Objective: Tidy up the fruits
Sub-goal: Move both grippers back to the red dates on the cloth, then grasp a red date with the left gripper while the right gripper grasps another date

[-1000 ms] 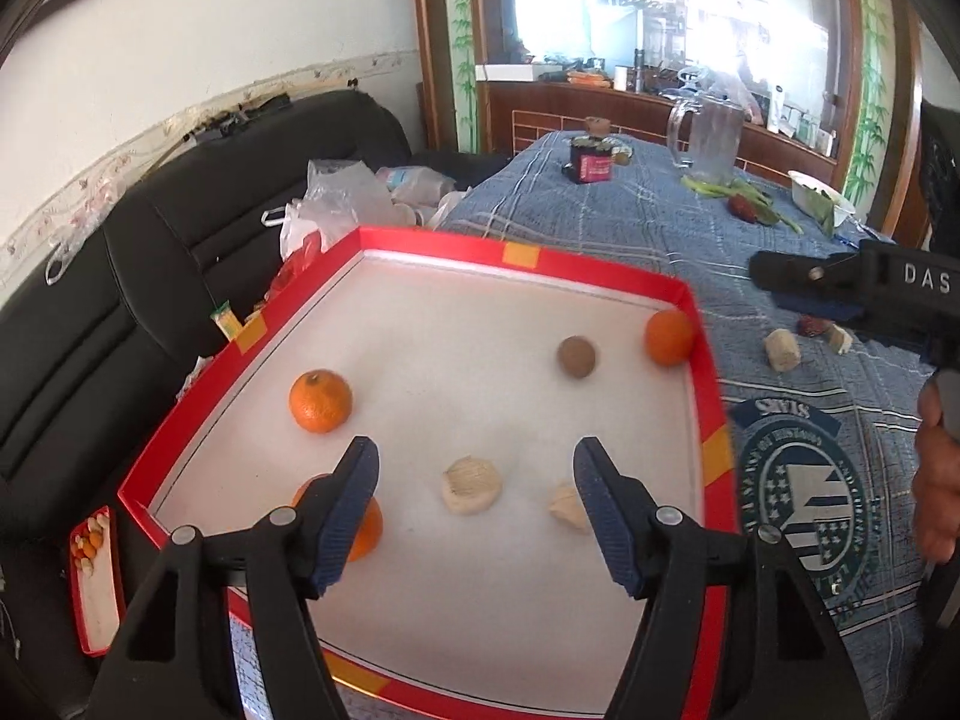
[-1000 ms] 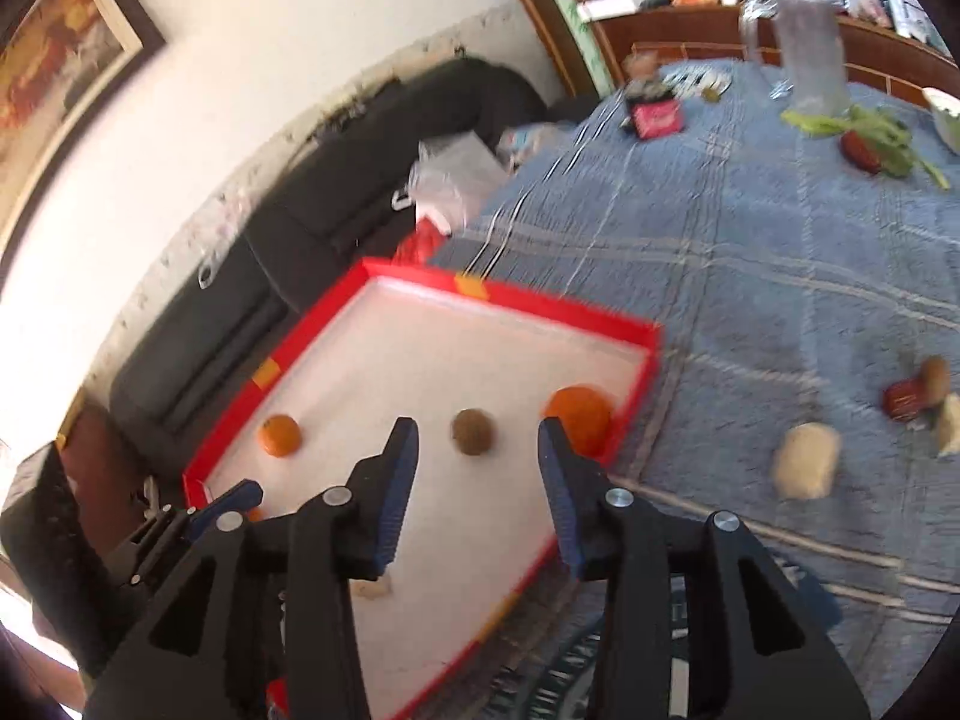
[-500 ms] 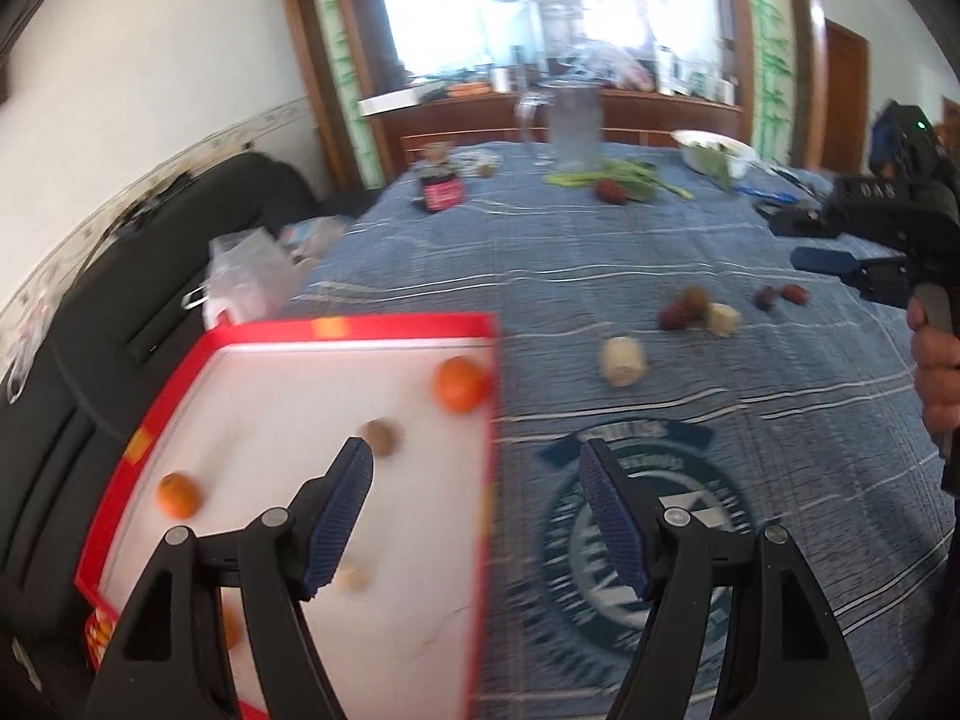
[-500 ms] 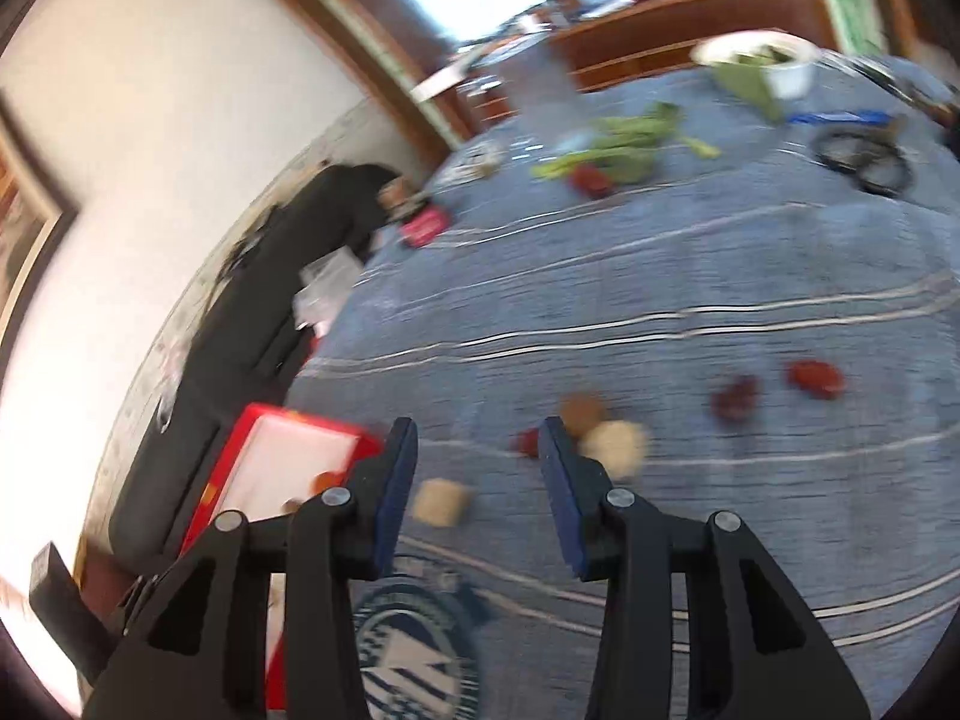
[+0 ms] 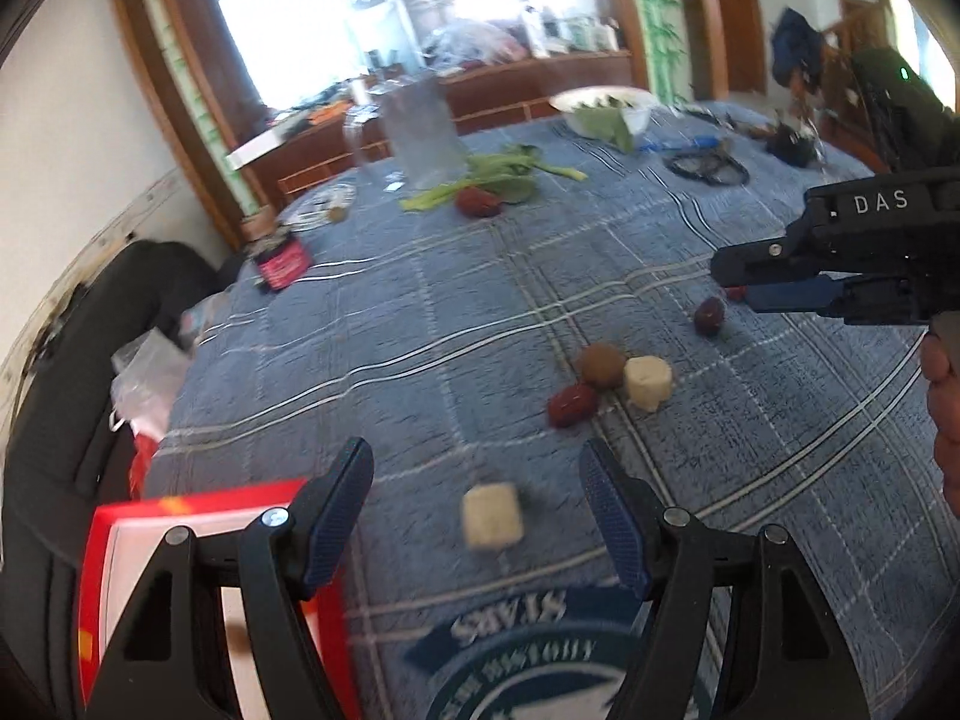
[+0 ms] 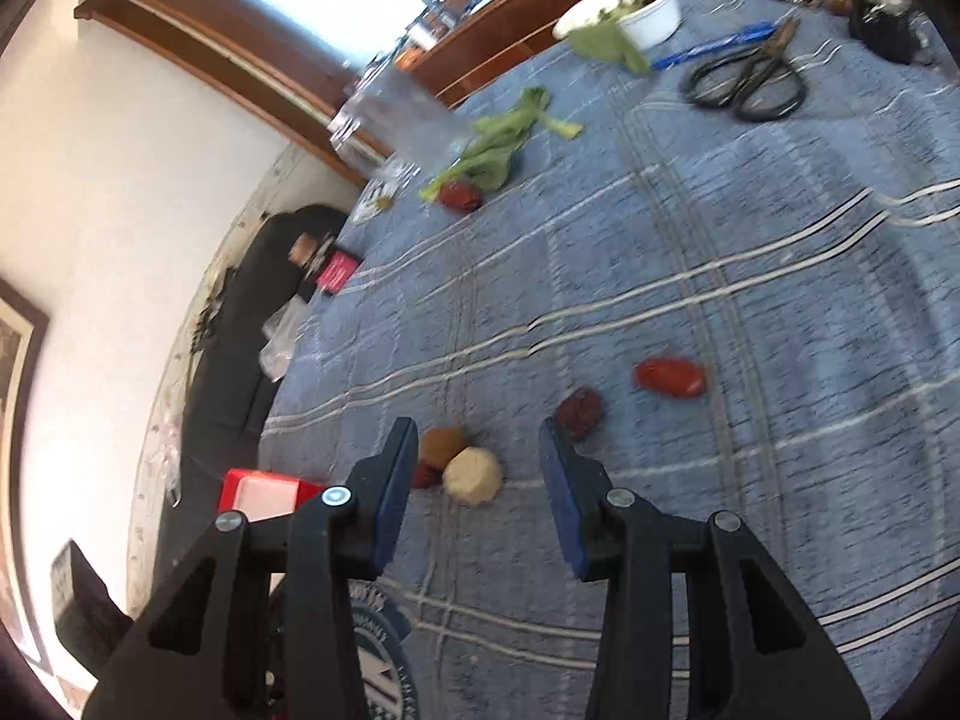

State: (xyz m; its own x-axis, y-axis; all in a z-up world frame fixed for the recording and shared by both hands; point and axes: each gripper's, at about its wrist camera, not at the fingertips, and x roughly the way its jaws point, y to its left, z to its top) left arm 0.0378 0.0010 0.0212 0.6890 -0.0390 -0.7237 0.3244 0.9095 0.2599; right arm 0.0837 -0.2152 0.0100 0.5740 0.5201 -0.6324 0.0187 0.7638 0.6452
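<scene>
My left gripper is open and empty above the blue tablecloth. A pale fruit chunk lies between its fingers. Beyond lie a red date, a brown round fruit and a second pale chunk, then a dark date. The red tray is at lower left. My right gripper is open and empty over the same cluster: pale chunk, brown fruit, dark date, red date. The right gripper also shows in the left wrist view.
Far side of the table: glass jug, green leaves with a red fruit, white bowl, black scissors, blue pen, red packet. A black sofa stands left of the table.
Both grippers swung right, away from the tray with oranges, toward the loose fruit on the cloth. The tray has slid to the lower left of both views. Both stay open.
</scene>
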